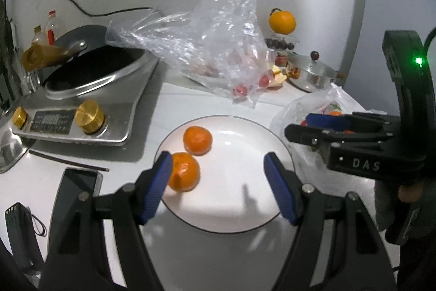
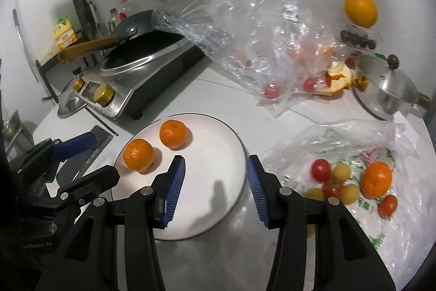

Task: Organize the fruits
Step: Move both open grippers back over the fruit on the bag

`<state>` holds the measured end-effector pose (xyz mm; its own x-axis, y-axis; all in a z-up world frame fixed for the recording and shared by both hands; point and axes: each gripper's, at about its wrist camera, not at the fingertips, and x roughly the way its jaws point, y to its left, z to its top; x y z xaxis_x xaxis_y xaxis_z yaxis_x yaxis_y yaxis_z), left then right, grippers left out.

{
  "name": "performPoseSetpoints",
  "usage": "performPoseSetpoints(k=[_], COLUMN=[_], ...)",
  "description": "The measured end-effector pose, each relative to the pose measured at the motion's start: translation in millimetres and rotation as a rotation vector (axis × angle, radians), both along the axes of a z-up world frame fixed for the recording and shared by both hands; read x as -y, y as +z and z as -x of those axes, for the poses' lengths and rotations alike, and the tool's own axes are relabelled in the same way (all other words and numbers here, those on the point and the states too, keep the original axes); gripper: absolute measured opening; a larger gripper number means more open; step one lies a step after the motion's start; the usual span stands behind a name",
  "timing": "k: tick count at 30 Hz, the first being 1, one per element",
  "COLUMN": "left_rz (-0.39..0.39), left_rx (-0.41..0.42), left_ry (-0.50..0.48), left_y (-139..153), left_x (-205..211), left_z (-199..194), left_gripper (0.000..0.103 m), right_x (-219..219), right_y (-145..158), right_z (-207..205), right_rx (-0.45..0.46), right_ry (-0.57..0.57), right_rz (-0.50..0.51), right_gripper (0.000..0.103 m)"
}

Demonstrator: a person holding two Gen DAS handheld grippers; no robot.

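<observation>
Two oranges (image 2: 139,154) sit on the plate (image 2: 218,127), likely the sorting spot. Left gripper (image 1: 218,182) and right gripper (image 2: 215,190) both apart, empty. More fruit waits on the bag (image 2: 340,154) beside.

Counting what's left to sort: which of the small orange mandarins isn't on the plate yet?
The small orange mandarin lying on the flattened printed plastic bag among the cherry tomatoes; the two other mandarins already sit on the round white plate.
</observation>
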<state>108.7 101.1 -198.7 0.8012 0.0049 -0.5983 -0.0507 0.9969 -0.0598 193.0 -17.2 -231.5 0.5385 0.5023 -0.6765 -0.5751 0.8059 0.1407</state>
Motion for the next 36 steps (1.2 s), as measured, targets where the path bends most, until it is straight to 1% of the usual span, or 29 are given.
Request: performPoseSetpoints(k=[16, 22, 28, 36], left_rz=[-0.051, -0.108, -0.128, -0.152], left_rx=[-0.001, 0.000, -0.005, -0.003], left_ry=[-0.062, -0.084, -0.106, -0.133], left_y=[8.7, 9.4, 10.2, 15.8], left_x=[47.3, 73.6, 93.2, 115.9], left_z=[-3.7, -7.8, -13.3, -18.9], left_gripper=[0.071, 0.071, 0.071, 0.071], right_x=[55.7, 84.0, 109.1, 141.9], right_y=[7.4, 8.1, 9.3, 9.5], right_z=[8.1, 8.7, 9.7, 6.4], right_rx=[0.035, 0.042, 0.057, 0.066], right_ry=[-0.078, -0.115, -0.139, -0.180], right_rz=[-0.026, -0.037, -0.043, -0.077], right_gripper=[0.050, 0.050, 0.050, 0.050])
